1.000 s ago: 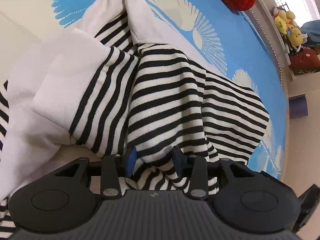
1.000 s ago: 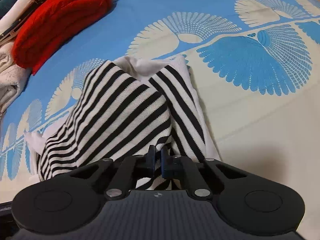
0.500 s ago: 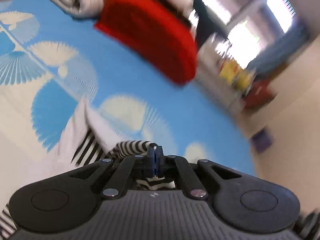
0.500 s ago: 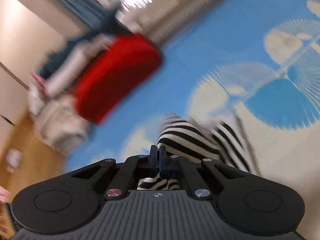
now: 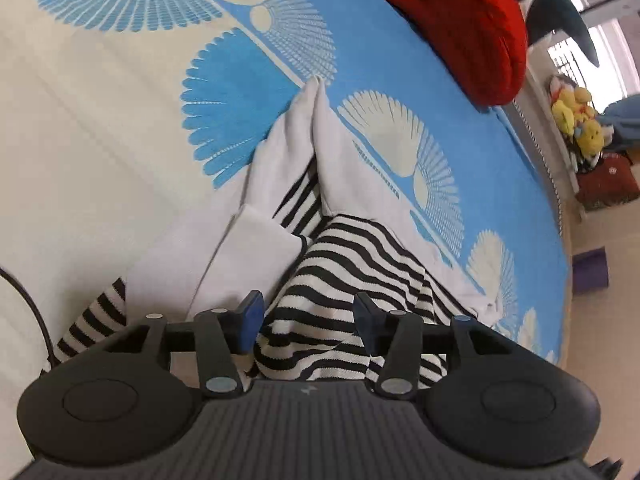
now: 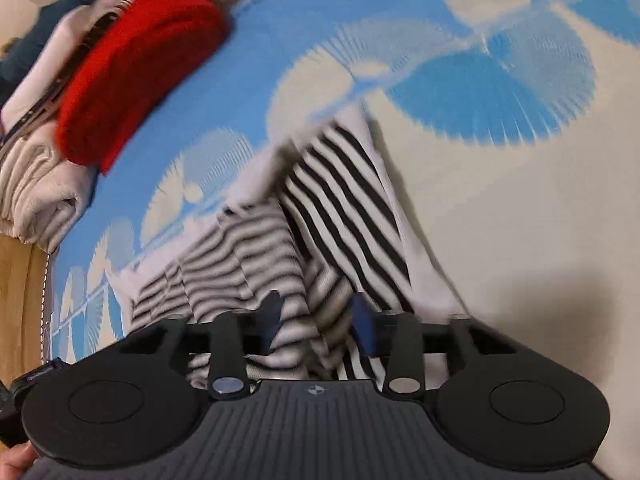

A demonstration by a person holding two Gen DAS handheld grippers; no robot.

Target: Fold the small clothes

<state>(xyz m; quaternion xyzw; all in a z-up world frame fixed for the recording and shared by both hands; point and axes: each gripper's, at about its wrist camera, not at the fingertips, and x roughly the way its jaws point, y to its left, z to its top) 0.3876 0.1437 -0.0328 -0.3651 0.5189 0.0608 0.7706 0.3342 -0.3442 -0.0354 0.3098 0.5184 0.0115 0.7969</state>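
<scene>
A small black-and-white striped garment (image 5: 352, 264) with white parts lies bunched on the blue and cream patterned cloth (image 5: 120, 128). My left gripper (image 5: 306, 322) is open, its blue-padded fingers spread over the near striped edge. In the right wrist view the same garment (image 6: 344, 200) lies folded over itself, somewhat blurred. My right gripper (image 6: 316, 318) is open too, with striped fabric lying between its spread fingers.
A folded red garment (image 5: 460, 20) lies at the far side, also in the right wrist view (image 6: 136, 68), beside a pile of beige and white clothes (image 6: 32, 184). Yellow plush toys (image 5: 576, 120) sit beyond the surface's right edge. A wooden floor (image 6: 16, 300) shows left.
Both grippers were shut on the striped garment and lifted half a second ago. Now both are open and low, and the garment lies released on the cloth.
</scene>
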